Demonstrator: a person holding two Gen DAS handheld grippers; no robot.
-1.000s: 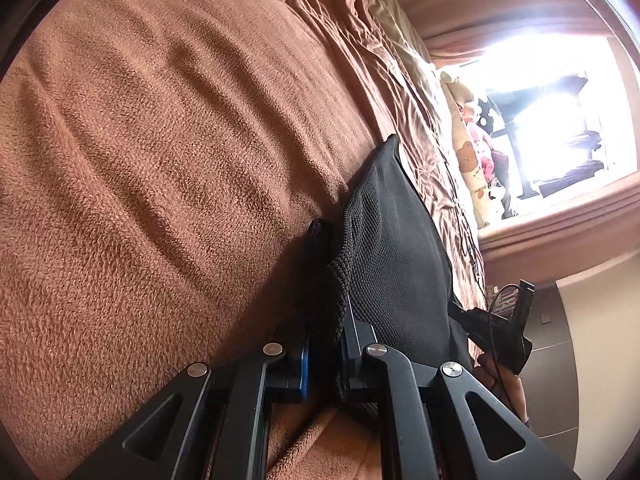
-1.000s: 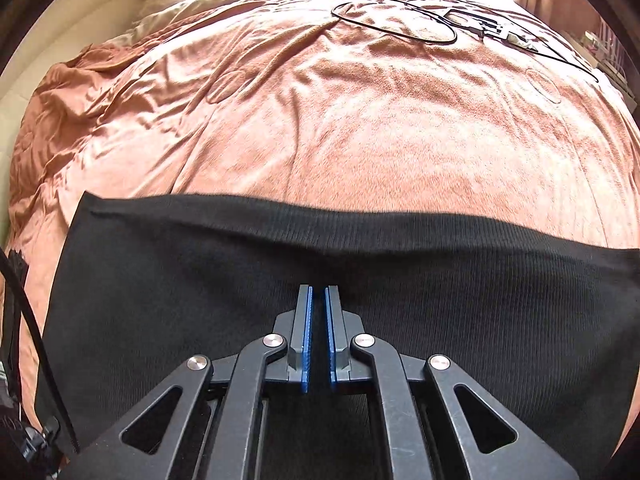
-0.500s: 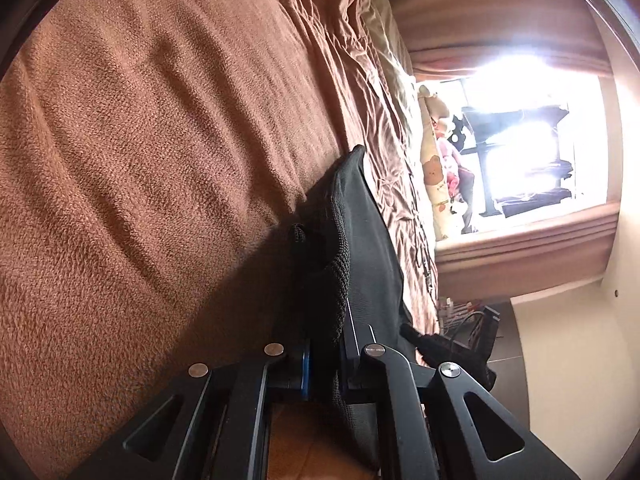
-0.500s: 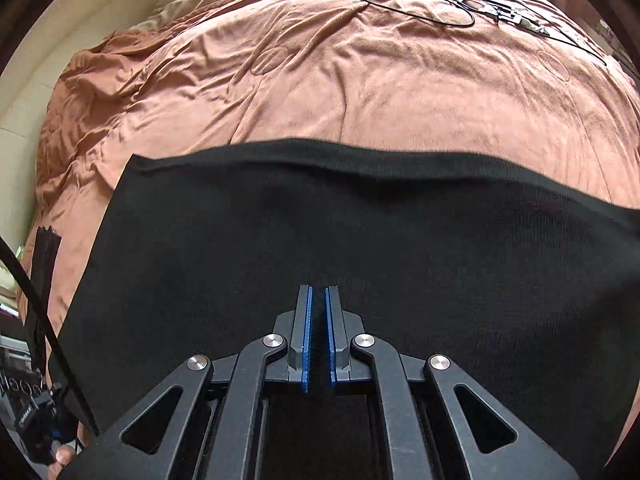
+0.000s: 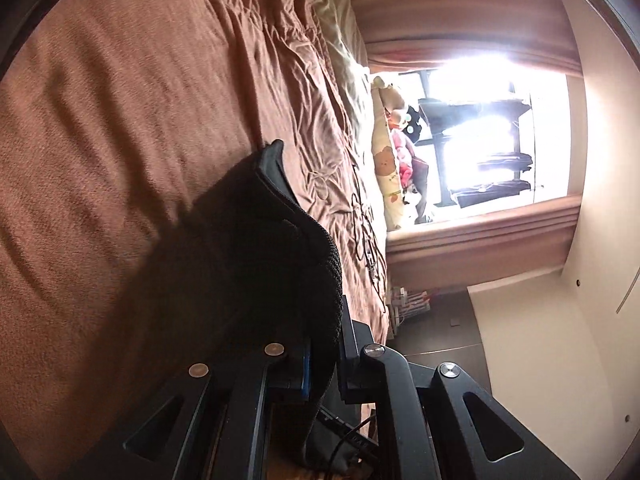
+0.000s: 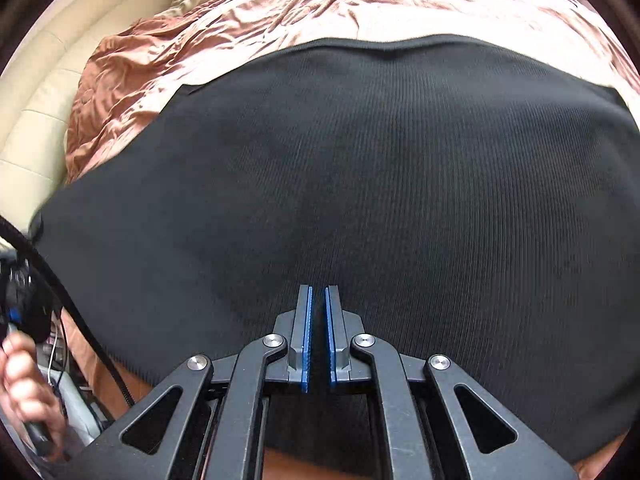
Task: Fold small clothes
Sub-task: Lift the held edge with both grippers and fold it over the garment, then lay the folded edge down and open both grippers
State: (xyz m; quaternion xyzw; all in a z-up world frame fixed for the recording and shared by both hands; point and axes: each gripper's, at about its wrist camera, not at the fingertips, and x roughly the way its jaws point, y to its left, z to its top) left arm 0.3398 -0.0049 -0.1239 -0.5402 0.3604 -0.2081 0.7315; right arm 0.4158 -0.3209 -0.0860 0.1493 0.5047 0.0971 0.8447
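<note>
1. Only the left wrist view shows the left gripper point(image 5: 322, 364) clamping the black garment point(image 5: 256, 264); the bright window point(image 5: 480, 136) appears there too.
2. Meanwhile the right gripper point(image 6: 317, 336), clenched on the same cloth, sees it spread over the brown bedspread point(image 6: 240, 28), with a hand point(image 6: 24, 384) nearby.

Left gripper point(image 5: 322, 364) jaws clamped on black garment point(image 5: 256, 264) above brown blanket point(image 5: 100, 140)

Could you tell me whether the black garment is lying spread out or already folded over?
Mostly spread: the black garment stretches wide across the bedspread, with one edge pinched and lifted by the left gripper.
</note>
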